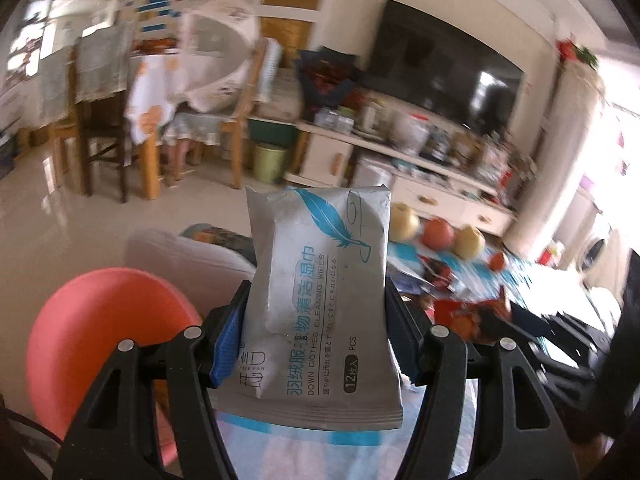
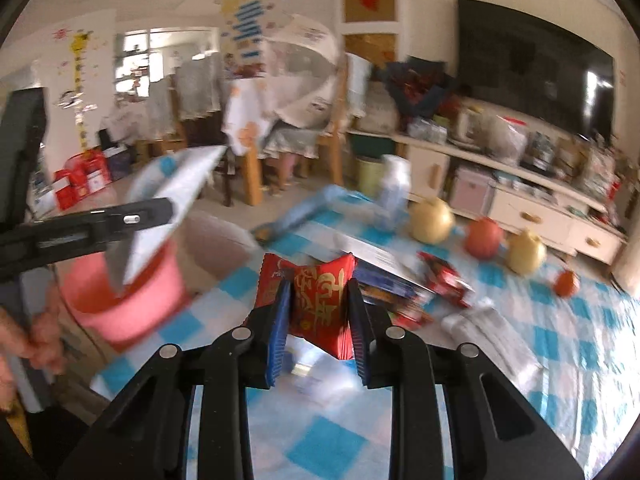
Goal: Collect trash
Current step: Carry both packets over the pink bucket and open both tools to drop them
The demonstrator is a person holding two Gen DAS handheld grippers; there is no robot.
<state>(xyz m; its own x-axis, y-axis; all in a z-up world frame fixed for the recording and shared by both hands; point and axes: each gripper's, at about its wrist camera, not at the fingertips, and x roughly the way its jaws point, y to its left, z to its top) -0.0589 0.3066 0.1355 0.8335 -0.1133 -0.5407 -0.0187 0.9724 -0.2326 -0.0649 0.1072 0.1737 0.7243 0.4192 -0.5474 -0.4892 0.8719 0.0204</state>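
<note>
At the left, the left claw (image 1: 316, 316) is clamped on a grey pack of wipes (image 1: 320, 292), held up in the air beside the pink bin (image 2: 128, 300). Further right, the right claw (image 2: 320, 308) is pinched tight on a red wrapper (image 2: 316, 304), lifted above the blue-checked surface (image 2: 320, 452). Beyond it, a few round fruits (image 2: 432, 220) and more red wrappers (image 2: 448, 280) lie on the surface.

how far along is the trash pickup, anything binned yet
Nothing can be seen in the pink bin; its inside is hidden. In hand: the left gripper clamps a grey wipes pack, the right gripper a red wrapper. Left: dropping both, plus more red wrappers on the checked tablecloth.
</note>
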